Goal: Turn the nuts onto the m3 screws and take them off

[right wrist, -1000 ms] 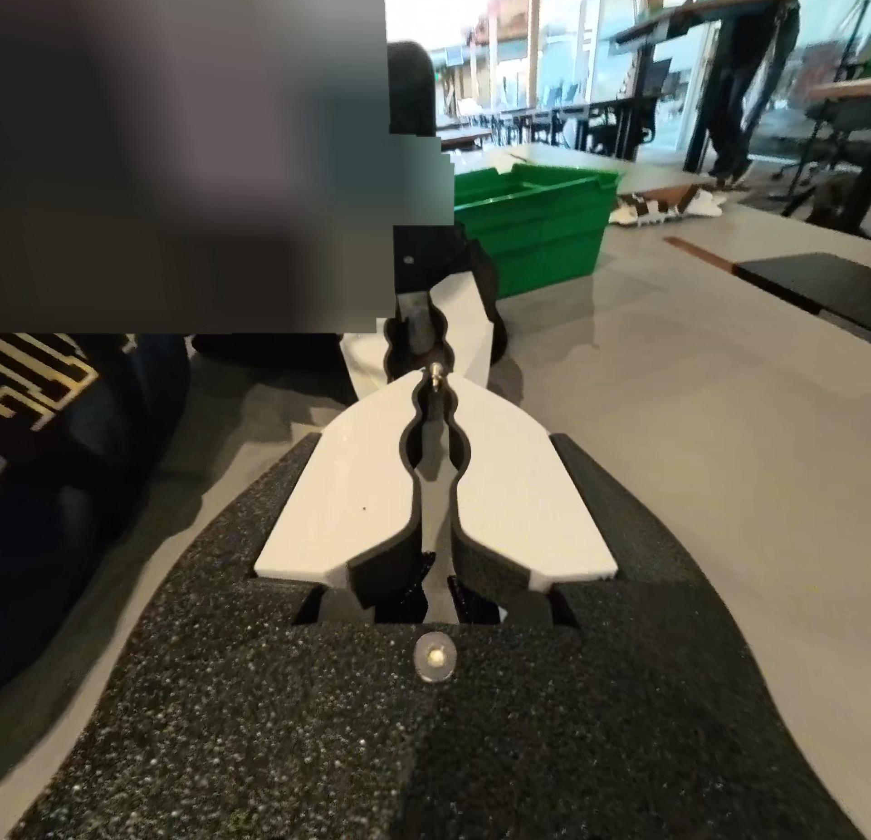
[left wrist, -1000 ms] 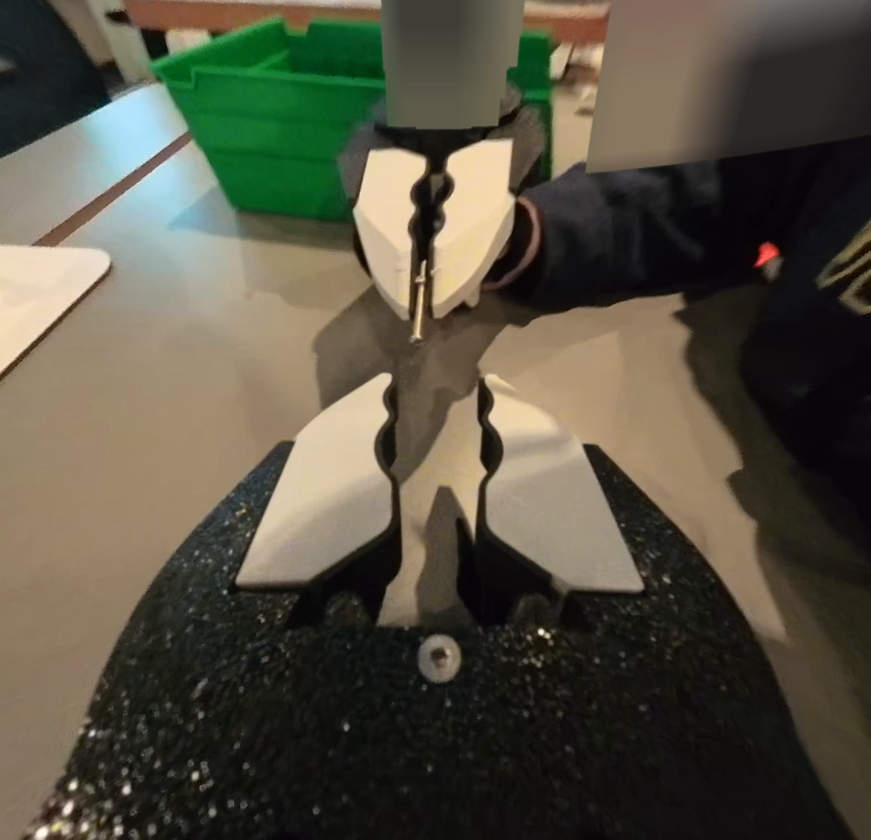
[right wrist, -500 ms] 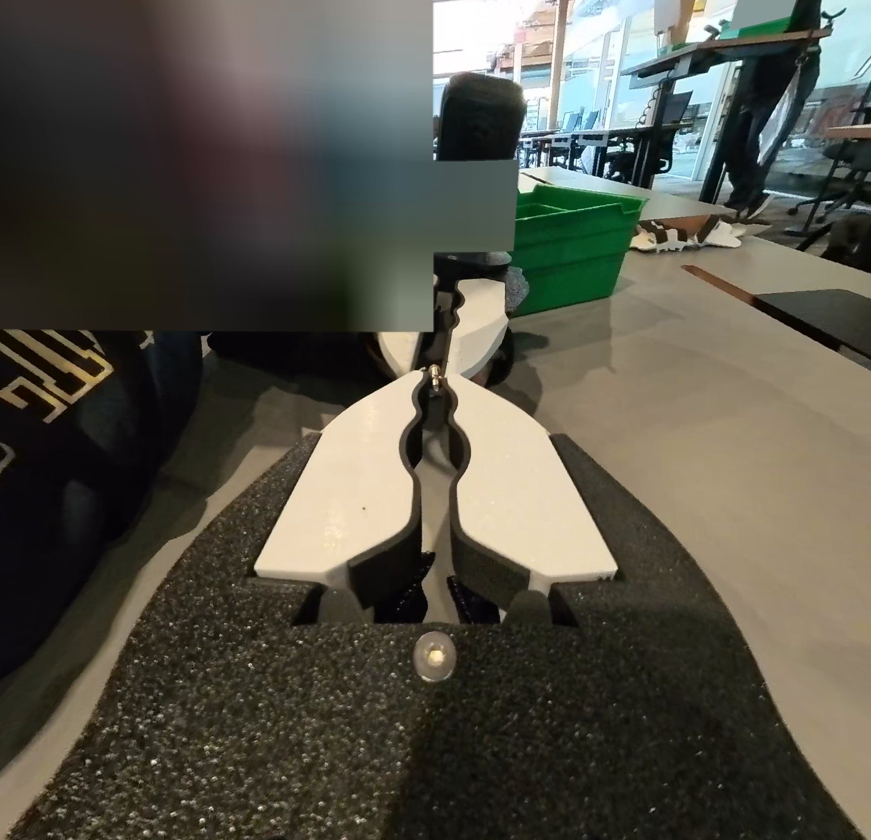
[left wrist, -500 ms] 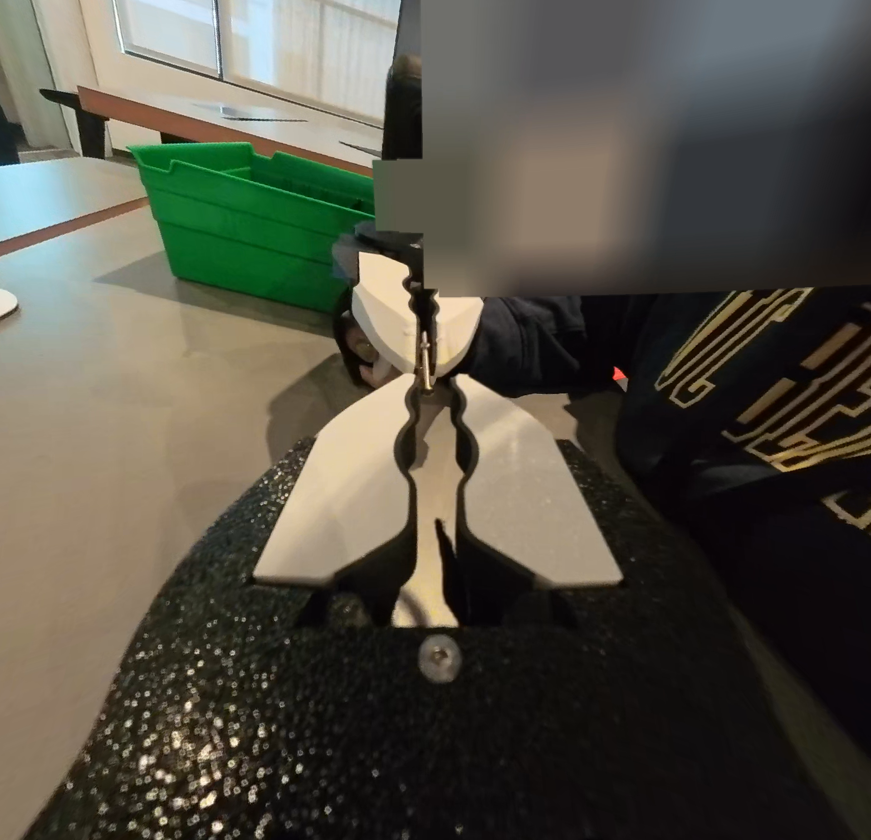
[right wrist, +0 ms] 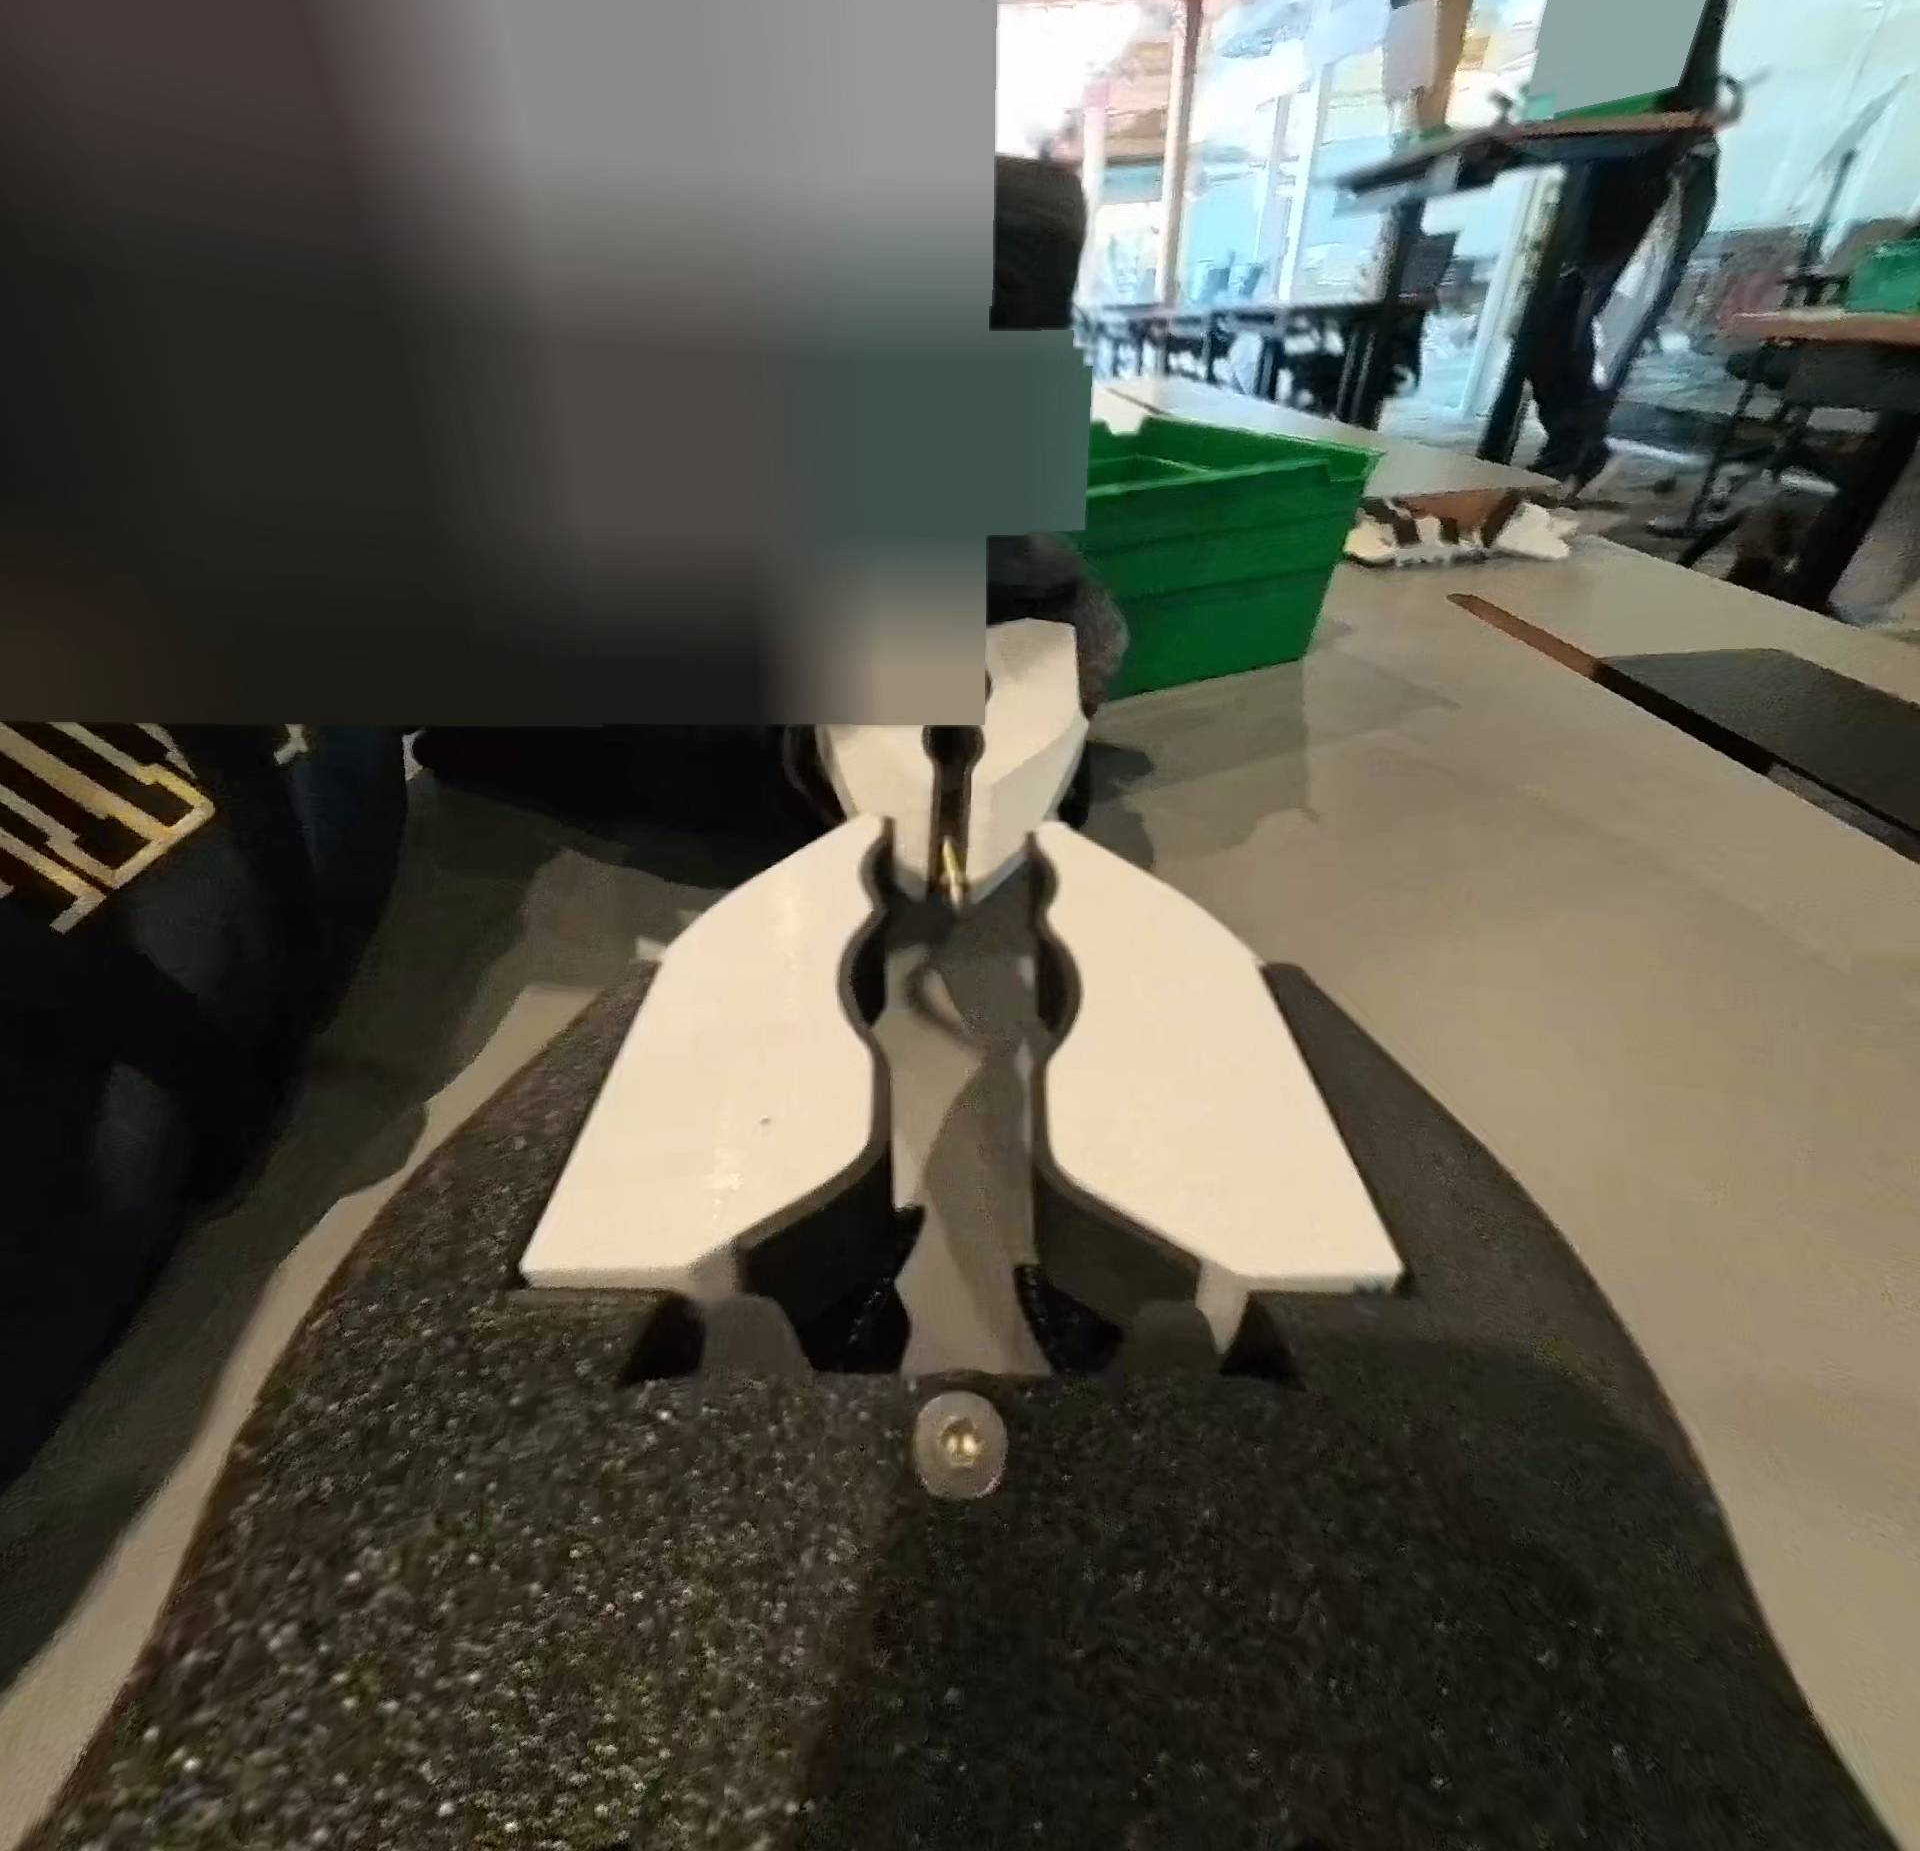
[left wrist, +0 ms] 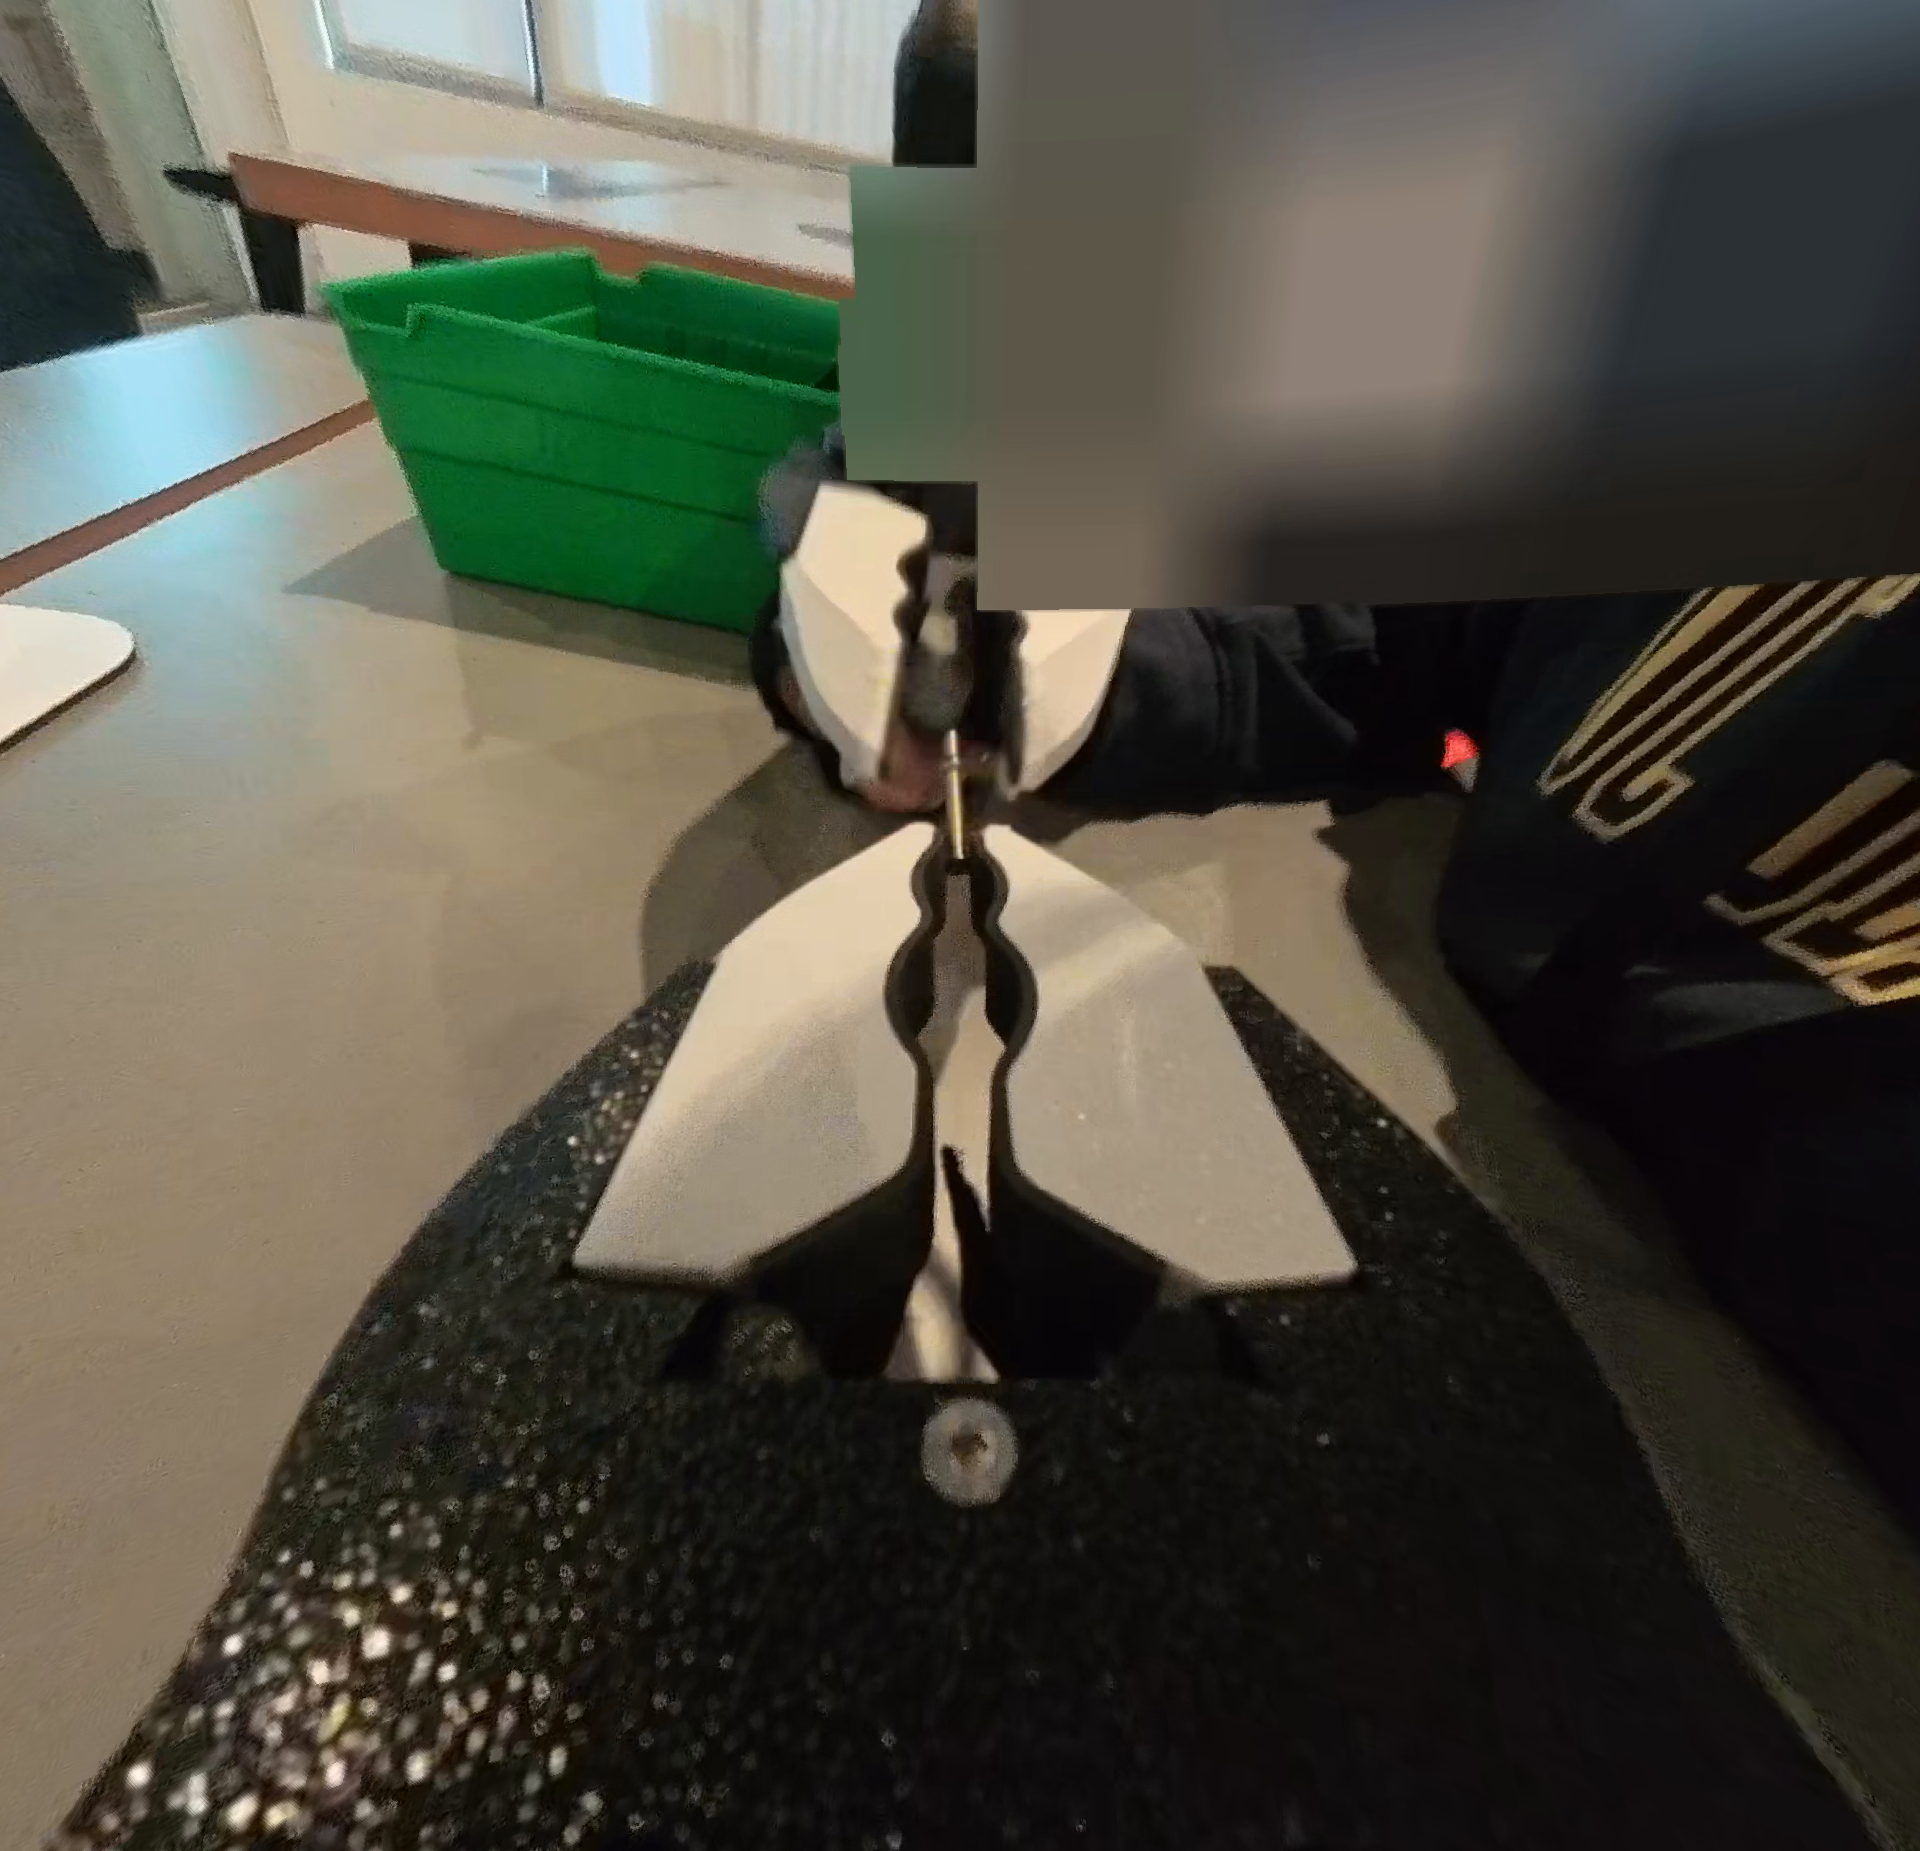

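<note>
A small metal screw [left wrist: 954, 799] is held in the air between my two grippers, which face each other tip to tip. My left gripper [left wrist: 958, 840] is shut on the screw's near end. In the left wrist view, my right gripper [left wrist: 948, 773] stands just beyond with its white fingers [left wrist: 842, 648] apart on either side of the screw's far end and not pressing on it. In the right wrist view, my right gripper [right wrist: 956, 833] is open, and the left gripper [right wrist: 945, 892] reaches between its tips, pinching the screw [right wrist: 951, 866]. I cannot make out a nut.
A green plastic bin [left wrist: 582, 430] stands on the grey table [left wrist: 312, 866] behind the grippers; it also shows in the right wrist view [right wrist: 1216, 554]. A white board [left wrist: 52, 658] lies at the far left. A black mat [right wrist: 1766, 700] lies at the right. A person's dark sleeve [left wrist: 1226, 700] is close by. Left and right tips are no more than a few centimetres apart.
My left gripper moved up to the screw and shut on its free end. My right gripper, which was shut on the screw, opened and let it go.
</note>
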